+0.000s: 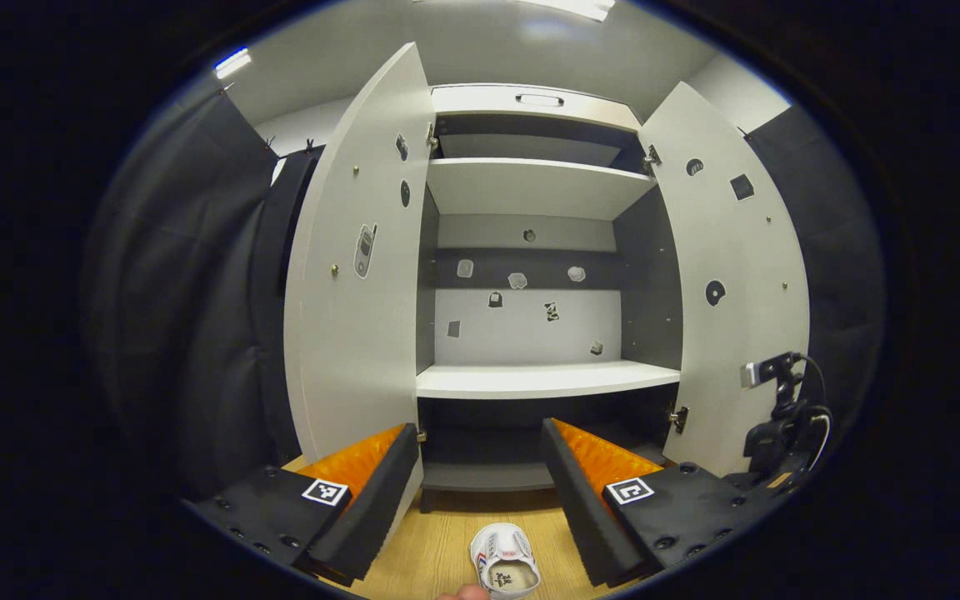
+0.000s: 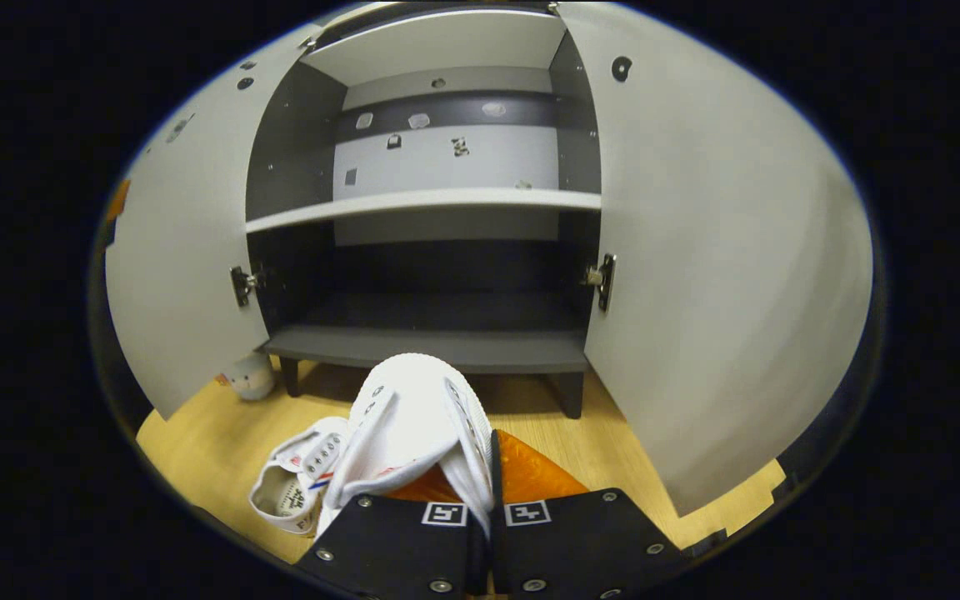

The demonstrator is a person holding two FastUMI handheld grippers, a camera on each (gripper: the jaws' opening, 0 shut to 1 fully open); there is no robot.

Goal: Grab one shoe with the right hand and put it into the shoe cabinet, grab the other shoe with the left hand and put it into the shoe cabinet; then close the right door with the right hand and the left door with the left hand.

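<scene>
My right gripper (image 2: 480, 457) is shut on a white canvas shoe (image 2: 409, 417) and holds it toe-forward, off the floor, in front of the cabinet's dark bottom shelf (image 2: 447, 346). The second white shoe (image 2: 297, 483) lies on the wooden floor just to its left, opening up. In the left gripper view, my left gripper (image 1: 480, 433) stands open and faces the shoe cabinet (image 1: 547, 379); a white shoe (image 1: 503, 560) lies on the floor below and between its fingers, untouched. Both doors stand wide open: the left door (image 1: 355, 333) and the right door (image 1: 738, 292).
A small white round object (image 2: 251, 377) sits on the floor by the foot of the left door (image 2: 180, 275). A camera on a stand (image 1: 780, 408) is beside the right door. Part of a hand (image 1: 463, 593) shows at the bottom edge. The cabinet's white shelves hold nothing.
</scene>
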